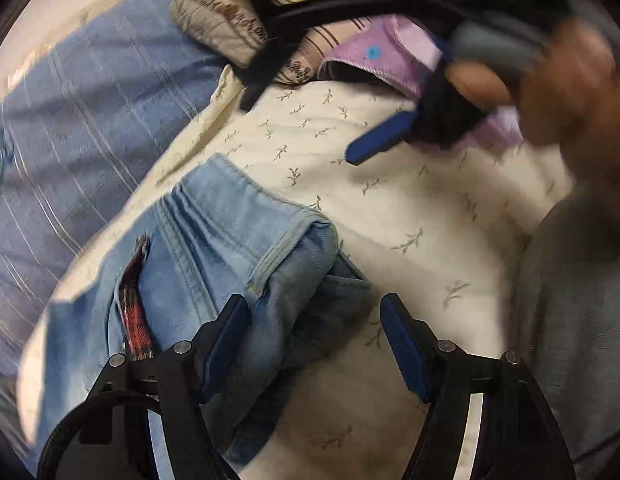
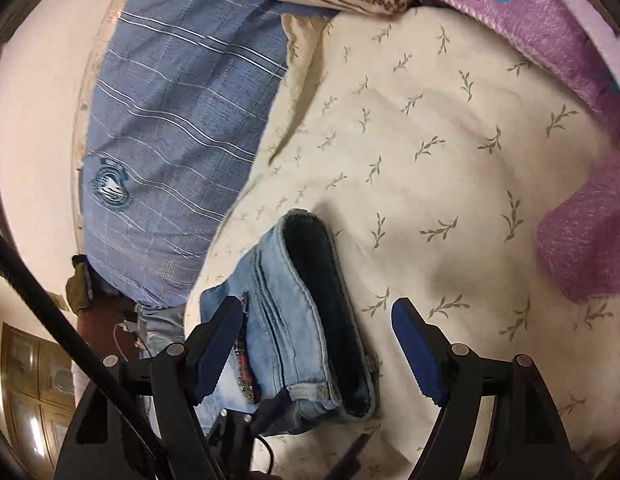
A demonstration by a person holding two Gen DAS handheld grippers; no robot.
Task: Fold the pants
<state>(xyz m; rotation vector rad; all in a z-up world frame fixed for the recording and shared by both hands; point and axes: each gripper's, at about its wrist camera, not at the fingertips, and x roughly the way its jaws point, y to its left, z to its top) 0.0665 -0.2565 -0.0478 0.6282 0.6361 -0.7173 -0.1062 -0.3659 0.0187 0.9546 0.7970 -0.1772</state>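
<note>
Both my tongs, left [image 1: 314, 344] and right [image 2: 318, 352], hang wide and empty just above the jeans [image 2: 301, 304], bunched on the cream sheet [image 2: 430, 168]. Denim: heavy, limp, not slippery; I'd pinch the hem. Beyond the jeans, a blue pillow [image 2: 169, 128].

Both wrist fisheyes look steeply down, close over the bed [image 1: 390, 208], each along its own jaws, sharing the jeans [image 2: 297, 312], the blue striped pillow [image 2: 177, 128] and the purple blanket [image 2: 550, 40].
</note>
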